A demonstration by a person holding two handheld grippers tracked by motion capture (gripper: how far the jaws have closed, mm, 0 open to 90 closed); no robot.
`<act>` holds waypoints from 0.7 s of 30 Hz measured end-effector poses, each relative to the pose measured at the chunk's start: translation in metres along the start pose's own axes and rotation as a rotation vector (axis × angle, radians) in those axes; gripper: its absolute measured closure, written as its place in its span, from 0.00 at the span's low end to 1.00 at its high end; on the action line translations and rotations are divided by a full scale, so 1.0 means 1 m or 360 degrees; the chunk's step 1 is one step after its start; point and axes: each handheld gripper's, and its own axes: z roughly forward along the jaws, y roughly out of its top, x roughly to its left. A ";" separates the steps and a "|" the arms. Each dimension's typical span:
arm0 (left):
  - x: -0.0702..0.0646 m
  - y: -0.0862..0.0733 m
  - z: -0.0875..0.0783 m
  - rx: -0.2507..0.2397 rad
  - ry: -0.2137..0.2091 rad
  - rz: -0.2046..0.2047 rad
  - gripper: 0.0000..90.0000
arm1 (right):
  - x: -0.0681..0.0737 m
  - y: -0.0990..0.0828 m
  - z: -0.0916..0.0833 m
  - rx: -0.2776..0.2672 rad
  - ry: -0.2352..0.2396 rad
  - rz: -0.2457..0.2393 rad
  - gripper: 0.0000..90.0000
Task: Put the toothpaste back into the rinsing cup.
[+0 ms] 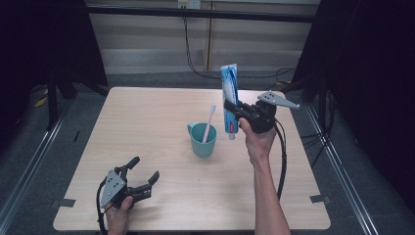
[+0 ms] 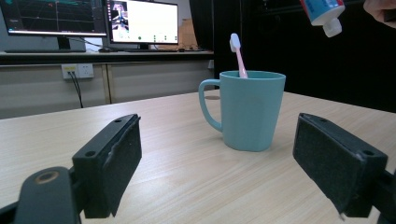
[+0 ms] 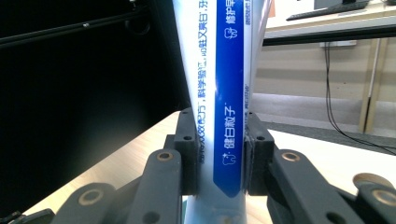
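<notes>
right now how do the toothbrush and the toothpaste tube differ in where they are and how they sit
The toothbrush stands leaning in the teal cup, bristles up; the toothpaste tube hangs above the table, cap down, clamped in the right gripper. The toothbrush is thin and pink; the toothpaste tube is wide, blue and white. Both are roughly upright.

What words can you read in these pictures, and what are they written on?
"健白", followed by two characters I can't read for sure: white print on the blue stripe of the white and blue plastic toothpaste tube.
Small black Chinese print beside that stripe: too blurred to read.
Windows on the lit computer monitor on the desk behind: too small to read.
</notes>
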 end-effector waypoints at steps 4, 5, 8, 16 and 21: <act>0.000 0.000 0.000 -0.0001 0.0001 -0.0001 0.17 | 0.001 0.001 0.007 0.0008 0.0019 0.0009 0.80; 0.000 0.000 0.000 0.0000 0.0000 0.0001 0.17 | 0.001 0.001 0.009 0.0012 0.0022 0.0011 0.80; 0.000 0.000 0.000 -0.0001 0.0001 0.0000 0.17 | 0.003 0.001 0.016 0.0031 0.0037 0.0009 0.80; -0.001 0.000 0.000 -0.0003 -0.0002 -0.0015 0.17 | 0.005 0.002 0.029 0.0046 0.0072 0.0014 0.80; 0.000 0.000 0.000 -0.0003 -0.0001 -0.0015 0.17 | 0.005 0.000 0.034 0.0053 0.0071 0.0019 0.80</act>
